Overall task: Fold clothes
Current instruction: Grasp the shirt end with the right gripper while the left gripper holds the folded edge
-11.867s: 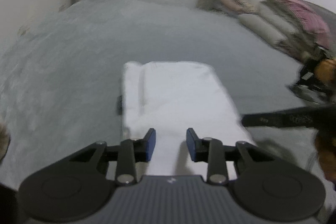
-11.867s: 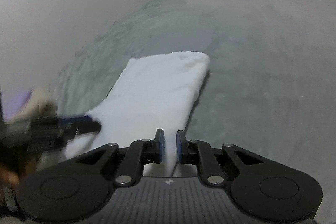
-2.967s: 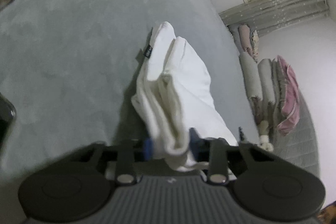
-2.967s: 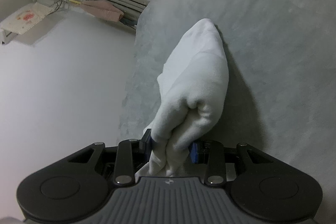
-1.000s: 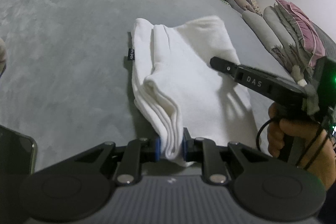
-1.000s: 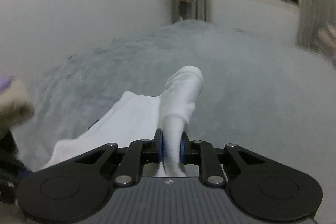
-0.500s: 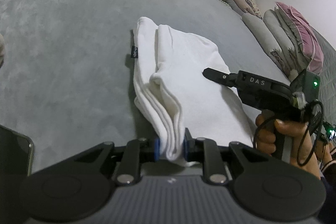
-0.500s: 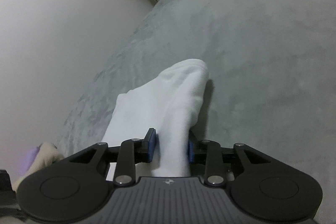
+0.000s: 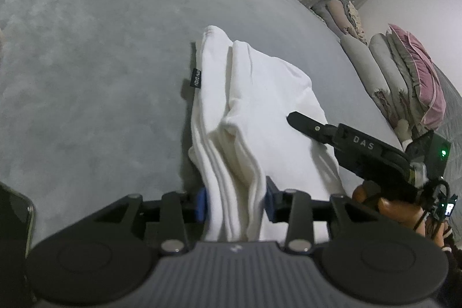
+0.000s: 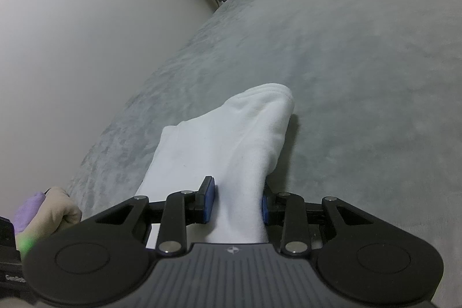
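A white folded garment (image 9: 260, 106) lies on the grey bed cover (image 9: 101, 62). Its near stacked edge sits between the blue pads of my left gripper (image 9: 235, 204), whose jaws are opening; the layers look slack, not squeezed. From the right, one black finger (image 9: 311, 129) of the right gripper rests over the garment. In the right wrist view the garment (image 10: 231, 140) runs between the pads of my right gripper (image 10: 235, 204). Those jaws stand apart, with a small gap at the left pad. The garment's far folded corner rests on the cover (image 10: 361, 77).
A dark phone (image 9: 14, 215) lies at the near left. Rolled pillows and a pink cushion (image 9: 404, 77) line the far right edge. A person's hand (image 9: 384, 204) holds the right gripper. A beige and purple bundle (image 10: 55, 210) is at lower left; a wall is close on the left.
Both grippers' jaws have spread wider around the white garment. The right gripper has rolled and sunk, and the lifted fold has settled onto the bed.
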`<state>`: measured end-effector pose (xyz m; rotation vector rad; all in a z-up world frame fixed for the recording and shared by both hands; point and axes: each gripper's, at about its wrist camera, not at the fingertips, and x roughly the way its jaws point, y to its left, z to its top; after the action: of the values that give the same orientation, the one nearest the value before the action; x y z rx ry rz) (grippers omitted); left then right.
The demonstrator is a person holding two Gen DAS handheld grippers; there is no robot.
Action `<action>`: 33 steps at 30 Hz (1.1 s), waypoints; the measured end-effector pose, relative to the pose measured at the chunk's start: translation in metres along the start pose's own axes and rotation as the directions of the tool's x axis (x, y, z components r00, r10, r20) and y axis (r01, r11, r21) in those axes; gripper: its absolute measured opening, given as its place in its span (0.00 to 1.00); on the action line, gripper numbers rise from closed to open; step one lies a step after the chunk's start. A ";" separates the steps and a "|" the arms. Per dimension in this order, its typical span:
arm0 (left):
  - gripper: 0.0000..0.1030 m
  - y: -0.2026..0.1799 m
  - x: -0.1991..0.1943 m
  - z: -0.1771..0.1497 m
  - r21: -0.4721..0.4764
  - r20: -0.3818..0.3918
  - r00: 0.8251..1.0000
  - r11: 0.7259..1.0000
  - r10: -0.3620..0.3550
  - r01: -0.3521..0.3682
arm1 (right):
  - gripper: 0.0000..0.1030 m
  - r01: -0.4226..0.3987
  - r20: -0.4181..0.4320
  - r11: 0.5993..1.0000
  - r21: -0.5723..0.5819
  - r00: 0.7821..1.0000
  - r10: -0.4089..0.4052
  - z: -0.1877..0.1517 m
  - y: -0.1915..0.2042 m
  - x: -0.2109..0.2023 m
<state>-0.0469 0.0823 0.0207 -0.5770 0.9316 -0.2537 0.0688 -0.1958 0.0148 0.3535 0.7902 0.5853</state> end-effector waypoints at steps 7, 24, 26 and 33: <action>0.30 -0.005 0.005 -0.001 0.030 0.010 1.000 0.999 0.022 -0.022 | 0.29 0.007 0.006 1.000 0.001 1.000 -0.007 -0.001 0.001 0.003; 0.17 -0.037 -0.008 -0.014 0.271 0.102 0.985 0.949 0.141 -0.164 | 0.16 0.139 0.093 0.978 -0.158 0.988 -0.125 -0.005 0.034 -0.011; 0.17 -0.040 -0.010 -0.017 0.288 0.114 0.981 0.940 0.155 -0.182 | 0.16 0.147 0.095 0.975 -0.164 0.987 -0.133 -0.005 0.036 -0.011; 0.16 -0.040 -0.014 -0.022 0.324 0.145 0.972 0.919 0.185 -0.224 | 0.15 0.162 0.095 0.972 -0.168 0.985 -0.147 -0.003 0.040 -0.015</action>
<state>-0.0709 0.0474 0.0429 -0.1707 0.8091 -0.1851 0.0441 -0.1732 0.0414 0.1513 0.6753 0.4868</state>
